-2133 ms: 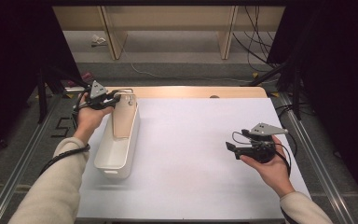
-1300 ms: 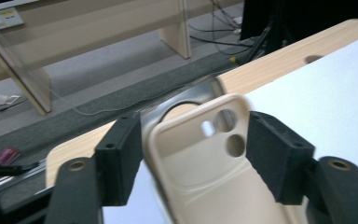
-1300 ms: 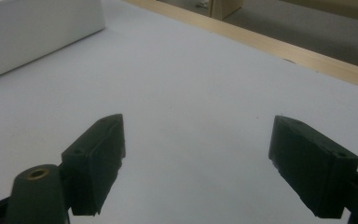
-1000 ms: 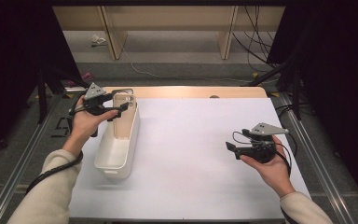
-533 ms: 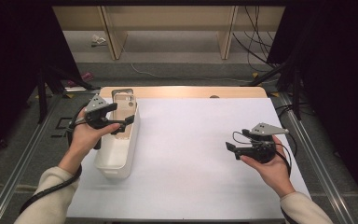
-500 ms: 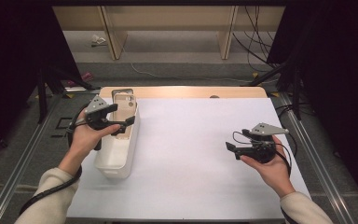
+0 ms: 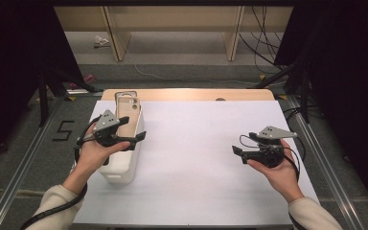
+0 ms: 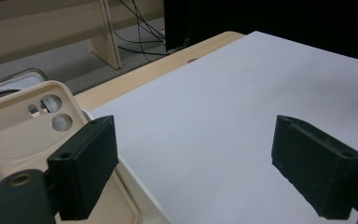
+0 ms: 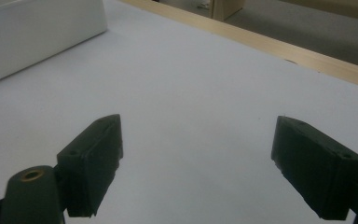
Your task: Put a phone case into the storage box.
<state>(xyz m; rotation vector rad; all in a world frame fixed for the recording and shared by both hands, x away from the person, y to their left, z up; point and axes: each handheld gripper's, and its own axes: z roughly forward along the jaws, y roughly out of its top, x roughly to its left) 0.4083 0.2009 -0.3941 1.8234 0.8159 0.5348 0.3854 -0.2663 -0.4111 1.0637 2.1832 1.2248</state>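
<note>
From the high view, a white sheet-covered table (image 7: 201, 158) is seen, its pale wooden edge (image 7: 191, 94) exposed at the far side. Grey floor is laid around it, metal rails run along both sides, and light wooden furniture legs with loose cables are seen beyond. A long white plastic tub (image 7: 124, 153) is set at the table's left, and a beige phone case with round camera holes (image 7: 127, 112) is propped in its far end. The left gripper (image 7: 136, 139) is held over the tub's middle, just this side of the case, nothing between the jaws, which have just been closing slightly. The right gripper (image 7: 237, 152) is held low over the sheet, well apart from the tub.

In the left gripper view, the jaws are spread wide and empty. The case (image 8: 14, 135) is seen beside and behind the left-hand one, a clear case edge (image 8: 9, 81) behind it.

In the right gripper view, the jaws are parted wide over bare white sheet, and the tub's wall (image 9: 37, 37) is seen far off.
</note>
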